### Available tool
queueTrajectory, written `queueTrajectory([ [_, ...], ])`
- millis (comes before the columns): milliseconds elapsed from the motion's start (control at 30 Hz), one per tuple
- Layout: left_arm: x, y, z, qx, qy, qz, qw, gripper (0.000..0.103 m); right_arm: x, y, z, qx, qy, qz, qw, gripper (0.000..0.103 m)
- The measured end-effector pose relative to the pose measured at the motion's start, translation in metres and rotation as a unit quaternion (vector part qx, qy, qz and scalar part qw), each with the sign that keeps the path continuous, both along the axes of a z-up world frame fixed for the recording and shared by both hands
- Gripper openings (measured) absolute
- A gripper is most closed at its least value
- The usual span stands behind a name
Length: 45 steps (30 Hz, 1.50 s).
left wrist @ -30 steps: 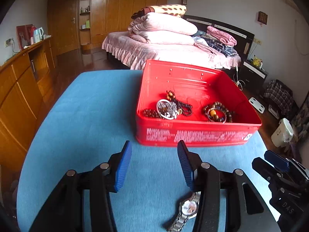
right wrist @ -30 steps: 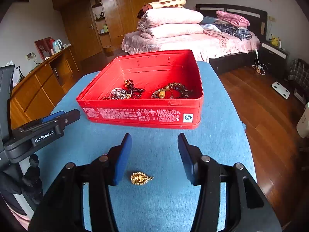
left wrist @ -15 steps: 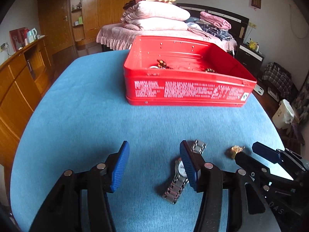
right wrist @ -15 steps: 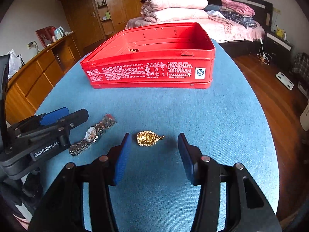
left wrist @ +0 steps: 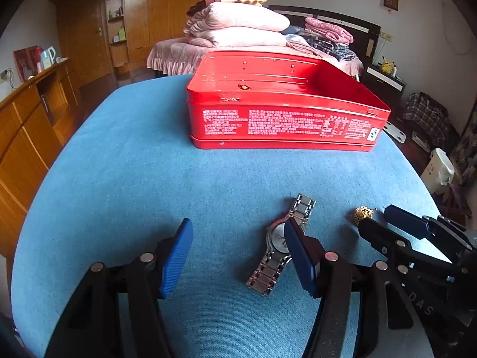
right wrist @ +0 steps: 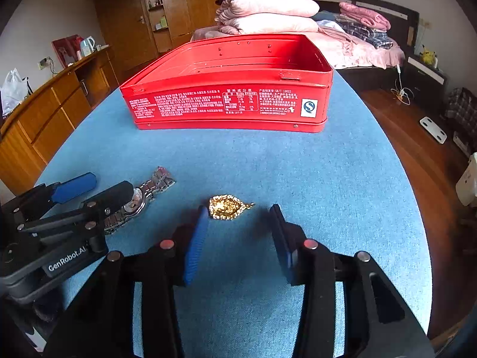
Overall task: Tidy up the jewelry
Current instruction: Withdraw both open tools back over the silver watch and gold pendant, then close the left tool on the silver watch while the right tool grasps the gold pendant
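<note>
A red tin box (left wrist: 283, 119) stands open on the blue table; it also shows in the right wrist view (right wrist: 229, 104). A silver wristwatch (left wrist: 278, 246) lies flat on the cloth, partly under the right finger of my open left gripper (left wrist: 238, 241). A gold pendant (right wrist: 227, 206) lies just ahead of my open right gripper (right wrist: 238, 223), between its fingertips; it also shows in the left wrist view (left wrist: 363, 213). The watch also shows in the right wrist view (right wrist: 143, 197), behind the left gripper (right wrist: 92, 185). The right gripper appears at the right of the left wrist view (left wrist: 384, 219).
The round table (left wrist: 119, 164) has a blue cloth and drops off at its edges. A wooden sideboard (right wrist: 38, 119) stands left, a bed with folded bedding (right wrist: 268, 9) behind the box, and wooden floor (right wrist: 417, 149) lies right.
Both grippers have dropped lower and moved closer to the table. The watch now sits at my left gripper's right finger, and the pendant sits between my right fingertips. The box's contents have dropped from view.
</note>
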<state>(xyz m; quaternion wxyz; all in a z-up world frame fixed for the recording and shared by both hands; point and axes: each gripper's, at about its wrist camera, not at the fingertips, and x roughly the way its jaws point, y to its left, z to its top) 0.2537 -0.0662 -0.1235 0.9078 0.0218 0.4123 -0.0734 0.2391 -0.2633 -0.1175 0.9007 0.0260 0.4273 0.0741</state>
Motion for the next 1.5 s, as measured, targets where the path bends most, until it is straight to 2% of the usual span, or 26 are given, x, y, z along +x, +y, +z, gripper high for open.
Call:
queueTrajectory([
  [233, -0.002, -0.002, 0.000, -0.001, 0.002, -0.009, 1.0000, 0.066, 0.003, 0.003, -0.001, -0.004, 0.000, 0.005, 1.000, 0.036],
  [400, -0.002, -0.003, 0.000, -0.017, 0.012, -0.017, 0.9996, 0.067, 0.005, 0.005, -0.001, -0.007, -0.001, 0.012, 1.000, 0.021],
  [767, 0.004, -0.011, -0.006, -0.023, 0.031, -0.040, 0.9984, 0.068, 0.001, -0.008, 0.000, 0.004, 0.003, -0.001, 1.000, 0.021],
  [833, 0.004, -0.014, -0.007, -0.015, 0.031, -0.046, 0.9984, 0.063, 0.001, -0.009, 0.000, 0.004, 0.004, -0.001, 1.000, 0.021],
  [967, 0.003, -0.016, -0.006, -0.014, 0.027, -0.054, 0.9981, 0.032, 0.001, -0.007, -0.001, 0.003, 0.006, -0.001, 1.000, 0.021],
  [1067, 0.002, -0.017, -0.006, -0.010, 0.022, -0.056, 0.9981, 0.031, 0.002, -0.007, -0.001, 0.001, 0.006, -0.001, 1.000, 0.021],
  [1367, 0.007, -0.008, -0.003, -0.030, 0.024, -0.040, 0.9985, 0.031, 0.003, -0.007, -0.003, 0.001, 0.006, -0.001, 1.000, 0.021],
  [1500, 0.006, -0.005, -0.001, -0.024, 0.017, -0.030, 0.9991, 0.031, 0.002, -0.007, -0.001, 0.002, 0.005, -0.001, 1.000, 0.021],
])
